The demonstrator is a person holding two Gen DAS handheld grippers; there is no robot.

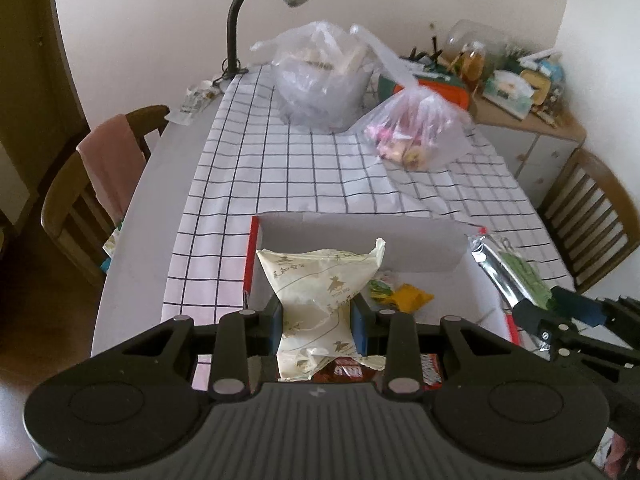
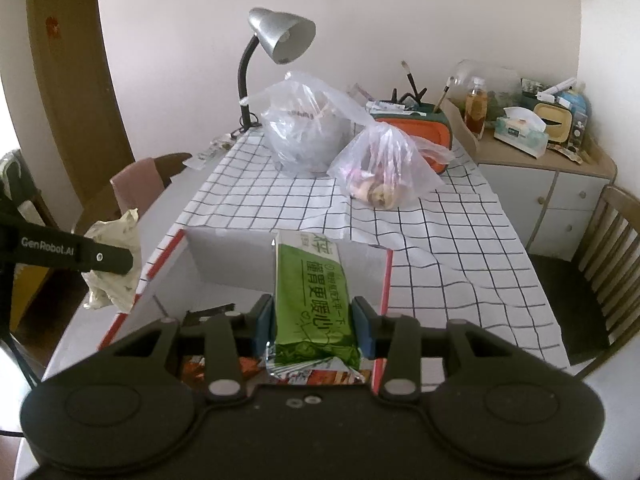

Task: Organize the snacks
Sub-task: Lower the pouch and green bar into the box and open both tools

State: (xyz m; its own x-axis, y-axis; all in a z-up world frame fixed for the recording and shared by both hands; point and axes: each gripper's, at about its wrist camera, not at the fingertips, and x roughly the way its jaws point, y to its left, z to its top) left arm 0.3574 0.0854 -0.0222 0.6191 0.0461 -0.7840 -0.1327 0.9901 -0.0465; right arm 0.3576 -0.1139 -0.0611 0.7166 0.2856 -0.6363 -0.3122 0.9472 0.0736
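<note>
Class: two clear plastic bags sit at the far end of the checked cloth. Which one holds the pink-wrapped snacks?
The smaller bag, right of the bigger bag and nearer the cameras; the bigger one, by the lamp, shows pale contents only.

There are two grippers, the left gripper (image 1: 317,322) and the right gripper (image 2: 314,326). Each holds one snack: a cream packet (image 1: 316,292) and a green packet (image 2: 310,292). One open box (image 2: 288,258), two plastic bags, the big bag (image 2: 302,132) and the small bag (image 2: 386,168), one lamp (image 2: 280,34) and two chairs.
</note>
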